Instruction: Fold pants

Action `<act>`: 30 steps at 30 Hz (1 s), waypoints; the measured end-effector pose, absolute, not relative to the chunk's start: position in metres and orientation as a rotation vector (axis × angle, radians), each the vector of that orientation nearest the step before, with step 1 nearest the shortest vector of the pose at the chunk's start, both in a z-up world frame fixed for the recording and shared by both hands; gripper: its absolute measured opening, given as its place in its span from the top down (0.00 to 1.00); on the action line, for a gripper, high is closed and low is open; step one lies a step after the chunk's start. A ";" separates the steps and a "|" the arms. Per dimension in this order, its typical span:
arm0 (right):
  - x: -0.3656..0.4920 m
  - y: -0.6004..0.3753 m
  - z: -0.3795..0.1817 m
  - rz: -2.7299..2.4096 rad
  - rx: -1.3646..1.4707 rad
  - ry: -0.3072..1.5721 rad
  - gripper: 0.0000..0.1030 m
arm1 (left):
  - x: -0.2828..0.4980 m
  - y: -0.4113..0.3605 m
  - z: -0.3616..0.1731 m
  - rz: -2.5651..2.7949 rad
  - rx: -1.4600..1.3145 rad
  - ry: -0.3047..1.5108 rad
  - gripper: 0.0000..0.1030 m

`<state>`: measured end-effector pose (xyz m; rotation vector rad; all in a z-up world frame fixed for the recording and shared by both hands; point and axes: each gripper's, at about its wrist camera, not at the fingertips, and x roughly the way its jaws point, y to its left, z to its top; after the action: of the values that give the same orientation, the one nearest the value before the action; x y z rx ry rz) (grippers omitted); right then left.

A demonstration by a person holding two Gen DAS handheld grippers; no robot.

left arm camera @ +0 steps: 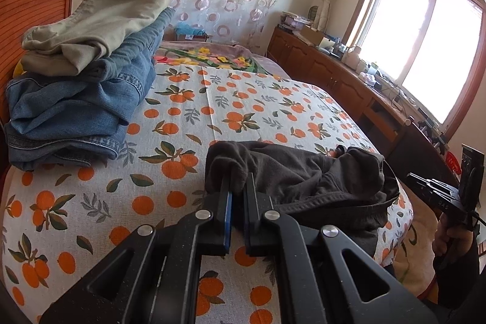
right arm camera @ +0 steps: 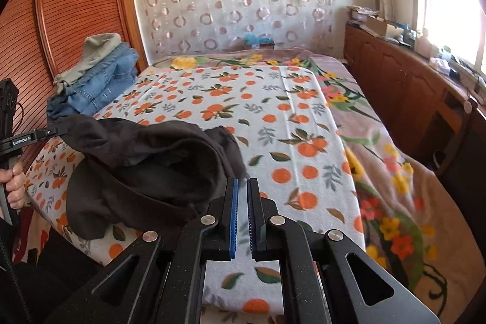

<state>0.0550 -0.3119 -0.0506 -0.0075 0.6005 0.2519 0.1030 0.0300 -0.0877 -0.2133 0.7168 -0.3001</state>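
**Barely begun: dark pants bunched at the bed's near edge**

So the folding has hardly started. The left gripper (left arm camera: 236, 182) pinches one corner of the dark pants (left arm camera: 303, 181), which lie in a crumpled heap on the orange-print blanket (left arm camera: 188, 117), right at its near edge. The right gripper (right arm camera: 242, 187) hangs just beside the pants, holding nothing, its two fingers close together with a small gap. The pants need spreading flat first, I think. Past the pants the blanket is bare, so there is room. Far off, by the back left edge, sits a stack of folded clothes (left arm camera: 79, 87).
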 end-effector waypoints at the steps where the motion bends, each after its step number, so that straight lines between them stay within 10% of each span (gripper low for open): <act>1: 0.055 -0.314 -0.051 0.249 -0.004 0.606 0.94 | 0.103 0.029 -0.088 -0.302 -0.212 0.717 0.94; 21: 0.118 -0.288 -0.065 0.308 -0.079 0.697 0.72 | 0.103 0.025 -0.097 -0.318 -0.202 0.742 0.94; 24: 0.113 -0.287 -0.060 0.319 -0.094 0.679 0.93 | 0.104 0.026 -0.098 -0.313 -0.211 0.745 0.94; 30: 0.085 -0.303 -0.023 0.286 -0.084 0.568 0.96 | 0.096 0.028 -0.075 -0.312 -0.219 0.679 0.94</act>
<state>0.0848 -0.3029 -0.0232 -0.0839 0.5680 0.2861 0.0961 0.0285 -0.0748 -0.2191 0.6790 -0.3117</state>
